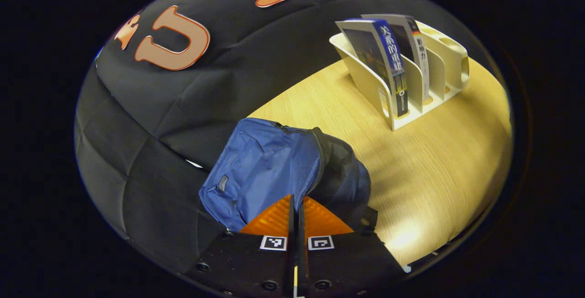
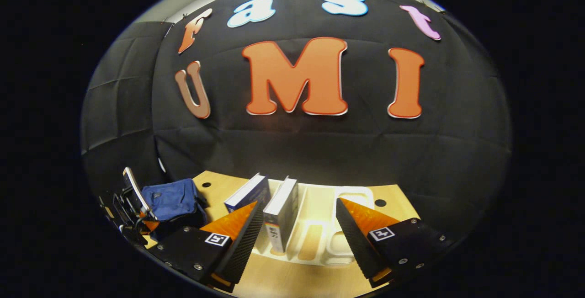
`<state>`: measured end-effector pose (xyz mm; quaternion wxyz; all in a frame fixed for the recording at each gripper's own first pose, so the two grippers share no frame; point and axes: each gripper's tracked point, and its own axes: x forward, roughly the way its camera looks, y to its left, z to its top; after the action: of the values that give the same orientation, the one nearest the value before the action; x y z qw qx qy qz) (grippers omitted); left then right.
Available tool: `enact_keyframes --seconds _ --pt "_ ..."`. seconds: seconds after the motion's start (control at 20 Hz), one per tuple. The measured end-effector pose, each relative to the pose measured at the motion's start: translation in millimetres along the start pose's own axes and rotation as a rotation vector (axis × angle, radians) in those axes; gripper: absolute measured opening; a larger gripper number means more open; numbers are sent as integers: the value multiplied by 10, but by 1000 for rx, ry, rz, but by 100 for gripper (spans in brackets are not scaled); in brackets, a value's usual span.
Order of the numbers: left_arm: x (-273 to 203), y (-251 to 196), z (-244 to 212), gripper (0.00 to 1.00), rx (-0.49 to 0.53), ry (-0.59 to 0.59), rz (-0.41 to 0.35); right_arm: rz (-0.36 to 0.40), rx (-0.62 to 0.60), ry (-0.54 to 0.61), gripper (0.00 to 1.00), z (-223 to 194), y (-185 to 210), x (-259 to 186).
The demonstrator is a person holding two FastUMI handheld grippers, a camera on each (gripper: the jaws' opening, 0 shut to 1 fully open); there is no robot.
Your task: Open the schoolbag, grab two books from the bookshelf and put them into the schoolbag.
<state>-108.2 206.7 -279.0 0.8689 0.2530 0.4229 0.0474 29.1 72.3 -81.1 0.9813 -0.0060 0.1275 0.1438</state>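
Left fingers together at the bag, right fingers apart before the bookshelf.

In the left gripper view, the left gripper sat at bottom centre with its fingers pressed together; whether they pinched anything at the blue fabric schoolbag could not be told. The bag lay in the lower middle on the pale wooden surface. At upper right stood the cream plastic slotted bookshelf, holding 2 upright books. In the right gripper view, the right gripper hung at bottom centre, fingers wide apart and holding nothing, with the bookshelf just beyond them and the schoolbag at lower left.
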Motion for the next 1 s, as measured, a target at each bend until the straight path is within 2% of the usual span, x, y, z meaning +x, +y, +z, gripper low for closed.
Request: enact_keyframes --seconds 0.2,0.55,0.7,0.85,1.0 --pt "-111 310 249 3 -10 -33 -28 59 -10 33 95 139 322 158" --pt "-250 825 598 2 -152 -66 -92 86 -24 141 95 287 701 557" --pt "-241 1029 715 2 -158 -59 -124 86 -48 225 95 210 842 745" --pt "-229 1192 853 3 -179 -48 -187 77 -70 335 95 50 927 964" --pt "-165 1311 971 2 -179 -32 -234 84 -35 436 95 -78 1028 1154"
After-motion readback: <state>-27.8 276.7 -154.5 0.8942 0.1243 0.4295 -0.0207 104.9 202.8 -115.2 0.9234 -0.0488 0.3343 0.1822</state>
